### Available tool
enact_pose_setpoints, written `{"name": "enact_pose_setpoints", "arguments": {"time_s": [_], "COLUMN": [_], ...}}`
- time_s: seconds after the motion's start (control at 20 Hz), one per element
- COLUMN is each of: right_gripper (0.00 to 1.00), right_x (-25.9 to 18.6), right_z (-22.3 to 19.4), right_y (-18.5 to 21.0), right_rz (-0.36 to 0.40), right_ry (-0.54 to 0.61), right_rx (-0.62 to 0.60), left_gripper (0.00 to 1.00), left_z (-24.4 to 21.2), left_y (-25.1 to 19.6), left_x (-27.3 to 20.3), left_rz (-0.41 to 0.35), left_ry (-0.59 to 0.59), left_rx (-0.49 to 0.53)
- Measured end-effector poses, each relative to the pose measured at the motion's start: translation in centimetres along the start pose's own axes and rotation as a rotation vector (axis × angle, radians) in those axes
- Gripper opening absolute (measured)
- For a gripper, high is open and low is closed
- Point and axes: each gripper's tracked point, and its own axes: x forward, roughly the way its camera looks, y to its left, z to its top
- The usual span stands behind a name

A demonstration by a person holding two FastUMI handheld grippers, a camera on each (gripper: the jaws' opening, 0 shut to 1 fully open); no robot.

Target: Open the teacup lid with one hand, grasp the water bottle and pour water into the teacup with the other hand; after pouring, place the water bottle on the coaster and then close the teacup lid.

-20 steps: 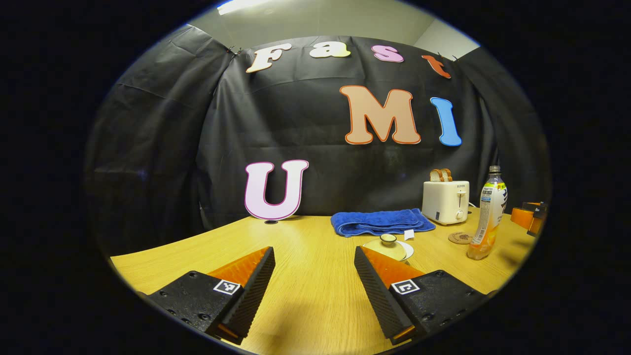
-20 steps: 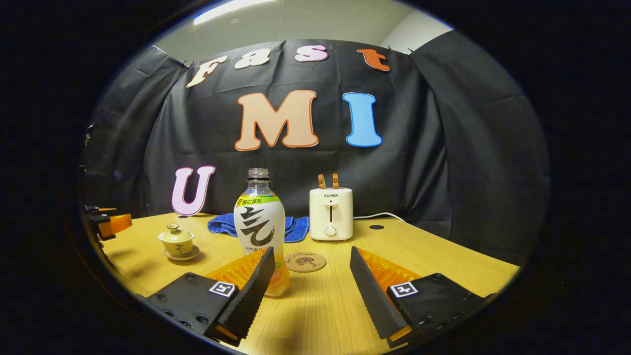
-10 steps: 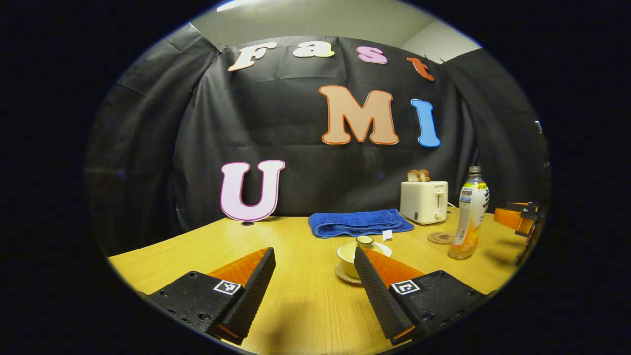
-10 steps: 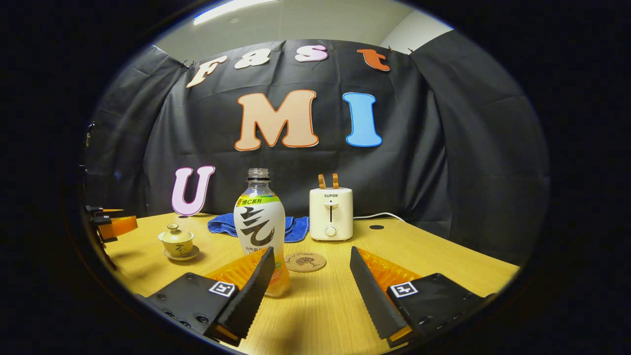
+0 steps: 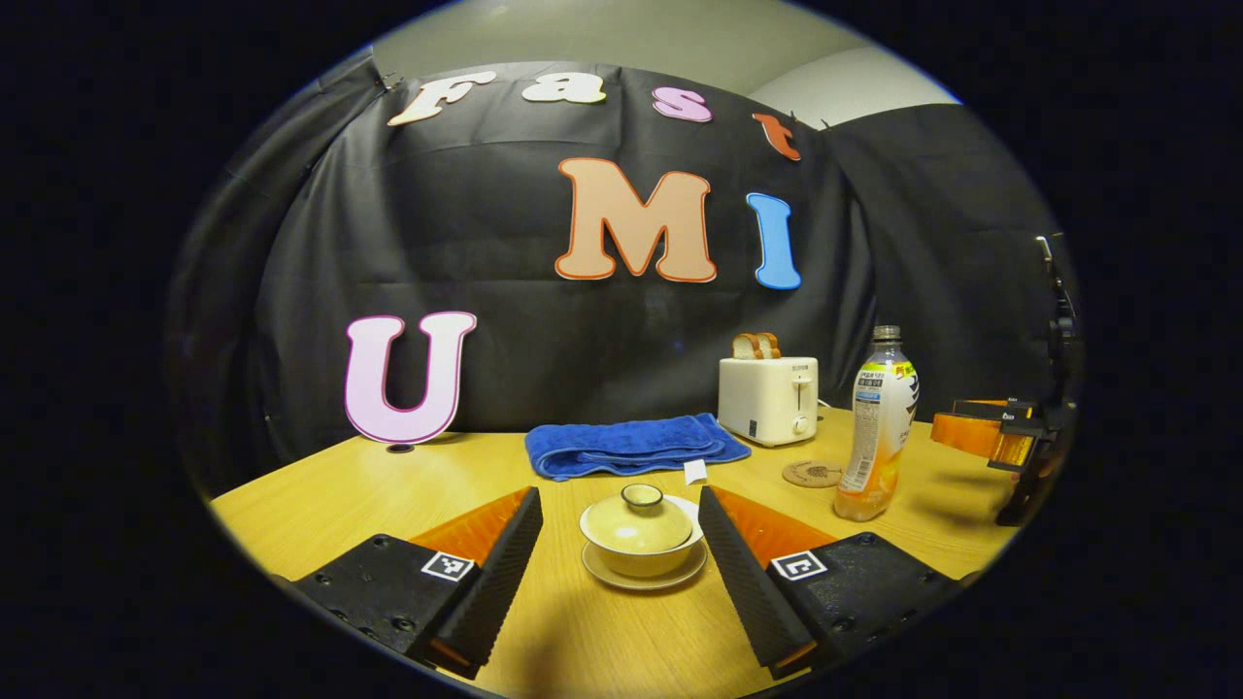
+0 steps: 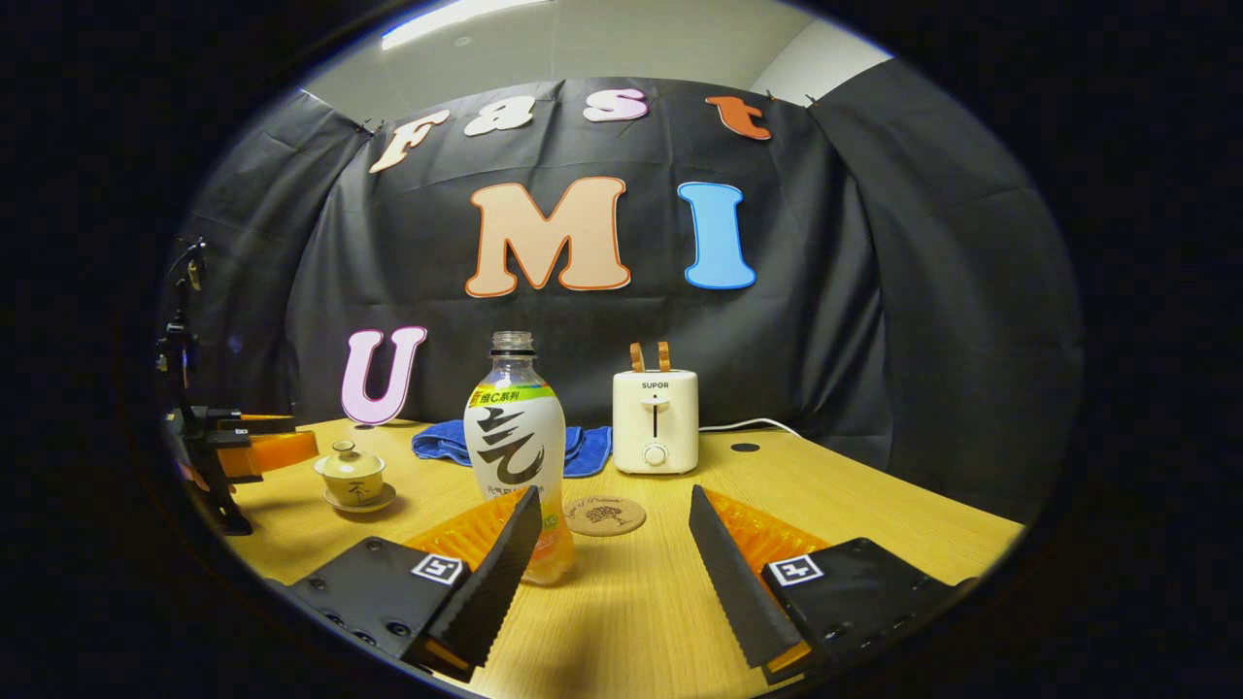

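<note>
Teacup (image 5: 641,532), one; water bottle (image 6: 515,456), one

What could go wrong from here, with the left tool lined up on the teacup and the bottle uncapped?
1. The lid offers only a small knob; the open left tool straddles the whole teacup, so closing here could shove cup and saucer instead of lifting the lid.
2. The water bottle stands uncapped, off-centre by the right tool's left finger; a nudge may tip and spill it.
3. The coaster lies close behind it.
</note>
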Motion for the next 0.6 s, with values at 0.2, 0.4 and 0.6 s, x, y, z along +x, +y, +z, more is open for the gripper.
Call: {"name": "enact_pose_setpoints", "arguments": {"time_s": [0.2,0.4,0.6], "right_gripper": [0.95,0.94,0.94], "right_x": [0.0,0.0,0.0], "right_z": [0.0,0.0,0.0], "right_y": [0.1,0.1,0.1], "right_rz": [0.005,0.005,0.006], "right_ry": [0.000,0.000,0.001], "right_rx": [0.000,0.000,0.000], "left_gripper": [0.94,0.90,0.80], "left_z": [-0.1,-0.4,-1.0], "left_y": [-0.5,-1.0,-1.6], "left_x": [2.1,3.4,3.9], "left_rz": [-0.033,-0.063,-0.096], "left_ry": [0.003,0.017,0.058], "left_rx": [0.001,0.001,0.011]}}
